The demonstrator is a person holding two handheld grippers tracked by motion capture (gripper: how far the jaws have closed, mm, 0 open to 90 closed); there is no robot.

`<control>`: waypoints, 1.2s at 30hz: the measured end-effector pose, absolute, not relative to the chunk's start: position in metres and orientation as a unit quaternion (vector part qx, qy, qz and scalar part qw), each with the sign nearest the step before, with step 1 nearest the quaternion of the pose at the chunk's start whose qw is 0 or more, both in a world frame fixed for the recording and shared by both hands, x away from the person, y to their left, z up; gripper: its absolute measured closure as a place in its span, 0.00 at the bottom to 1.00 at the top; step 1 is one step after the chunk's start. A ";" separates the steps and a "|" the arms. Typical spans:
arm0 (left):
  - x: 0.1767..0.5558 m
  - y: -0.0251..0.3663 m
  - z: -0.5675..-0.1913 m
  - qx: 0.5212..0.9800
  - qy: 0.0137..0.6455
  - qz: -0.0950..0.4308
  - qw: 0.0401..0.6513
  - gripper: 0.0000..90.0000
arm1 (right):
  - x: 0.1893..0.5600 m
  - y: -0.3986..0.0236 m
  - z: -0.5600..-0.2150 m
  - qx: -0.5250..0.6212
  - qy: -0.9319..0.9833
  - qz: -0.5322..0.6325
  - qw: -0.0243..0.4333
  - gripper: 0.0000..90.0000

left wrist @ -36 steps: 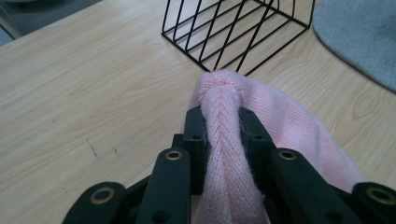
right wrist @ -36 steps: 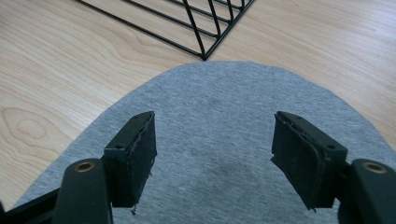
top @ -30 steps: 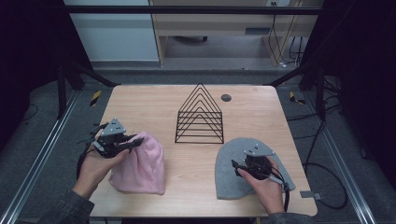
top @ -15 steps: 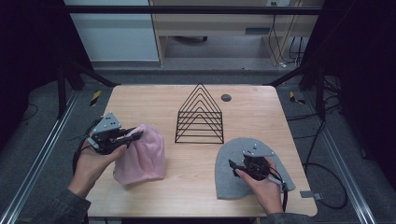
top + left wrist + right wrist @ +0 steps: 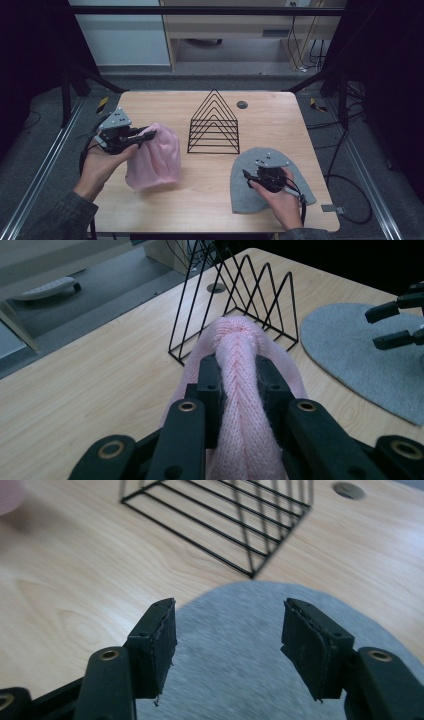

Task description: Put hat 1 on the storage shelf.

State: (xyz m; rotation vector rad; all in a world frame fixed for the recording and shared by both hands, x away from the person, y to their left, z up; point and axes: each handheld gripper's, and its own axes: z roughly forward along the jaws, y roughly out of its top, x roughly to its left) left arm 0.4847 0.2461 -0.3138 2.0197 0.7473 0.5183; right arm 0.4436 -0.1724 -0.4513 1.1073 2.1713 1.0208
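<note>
A pink knit hat (image 5: 156, 161) hangs partly lifted off the left side of the table, its lower edge still near the wood. My left gripper (image 5: 148, 135) is shut on a ridge of its knit (image 5: 240, 340), which bunches up between the two pads. A flat grey hat (image 5: 250, 196) lies at the front right. My right gripper (image 5: 247, 174) hovers low over it with the jaws apart; they have just been closing, and the grey fabric (image 5: 230, 680) lies under the gap, untouched by the pads. From the left gripper view, the right gripper (image 5: 386, 326) stands over the grey hat (image 5: 350, 345).
A black wire rack of triangular dividers (image 5: 214, 126) stands mid-table between the two hats. A round cable hole (image 5: 242, 104) sits behind it in the wooden table (image 5: 280, 125). Metal rails and cables run along the floor on both sides.
My left hand has risen and pulled the pink hat's top up, so the hat now hangs from the gripper. The right hand has stayed over the grey hat.
</note>
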 end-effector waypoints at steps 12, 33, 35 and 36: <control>0.505 0.226 -0.292 0.807 0.301 0.214 0.461 0.85 | 0.458 -0.101 -0.421 0.333 0.832 0.406 0.179 0.45; 0.515 0.190 -0.260 0.801 0.289 0.189 0.489 0.84 | 0.490 -0.048 -0.395 0.302 0.836 0.440 0.126 0.82; 0.515 0.189 -0.260 0.803 0.285 0.193 0.487 0.84 | 0.489 -0.051 -0.390 0.293 0.837 0.444 0.125 0.88; 0.515 0.189 -0.258 0.804 0.283 0.197 0.485 0.84 | 0.489 -0.052 -0.389 0.289 0.839 0.443 0.126 0.89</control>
